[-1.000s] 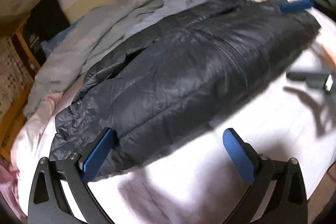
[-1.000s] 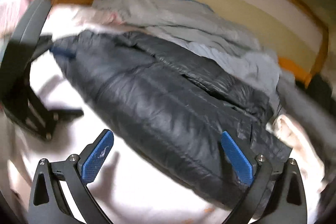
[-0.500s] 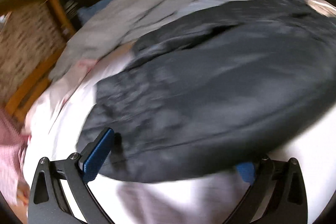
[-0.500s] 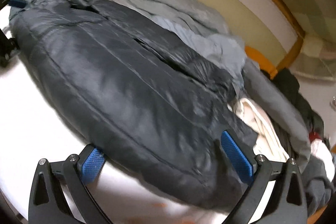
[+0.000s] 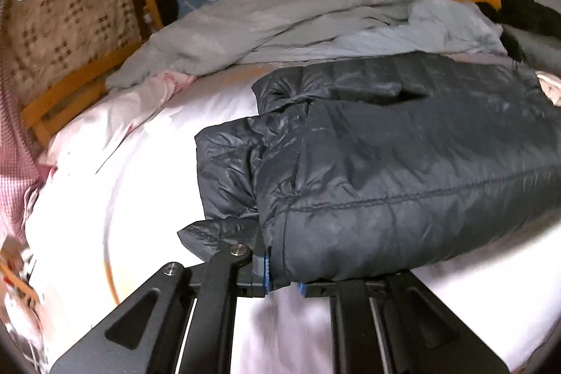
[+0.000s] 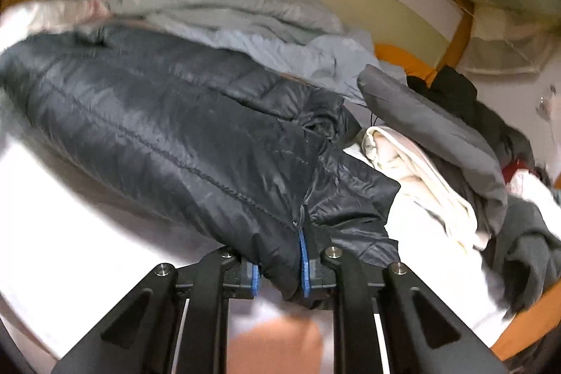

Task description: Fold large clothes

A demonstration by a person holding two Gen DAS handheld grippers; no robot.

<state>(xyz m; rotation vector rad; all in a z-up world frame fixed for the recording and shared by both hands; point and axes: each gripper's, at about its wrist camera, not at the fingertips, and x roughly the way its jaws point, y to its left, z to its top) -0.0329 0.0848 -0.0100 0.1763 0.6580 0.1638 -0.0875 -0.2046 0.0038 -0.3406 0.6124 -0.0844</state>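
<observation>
A dark grey quilted puffer jacket [image 5: 403,163] lies folded lengthwise on the white bed. In the left wrist view my left gripper [image 5: 283,272] has its jaws closing on the jacket's near left corner, with the blue pads pinching the padded edge. In the right wrist view the same jacket [image 6: 168,135] stretches away to the left. My right gripper [image 6: 278,276] has its jaws closing on the near right corner, where a thick fold of fabric fills the gap between the blue pads. Each held corner bunches between the pads.
Light grey and pale blue clothes [image 5: 287,20] are heaped behind the jacket. A cream garment [image 6: 413,170] and dark grey clothes [image 6: 431,135] are piled at the right. White bed sheet [image 5: 122,198] spreads at the left. A wooden frame [image 5: 70,86] borders the bed.
Both grippers moved in onto the jacket's near edge and went from wide open to pinched on its corners. The held edge now sits bunched between the pads.
</observation>
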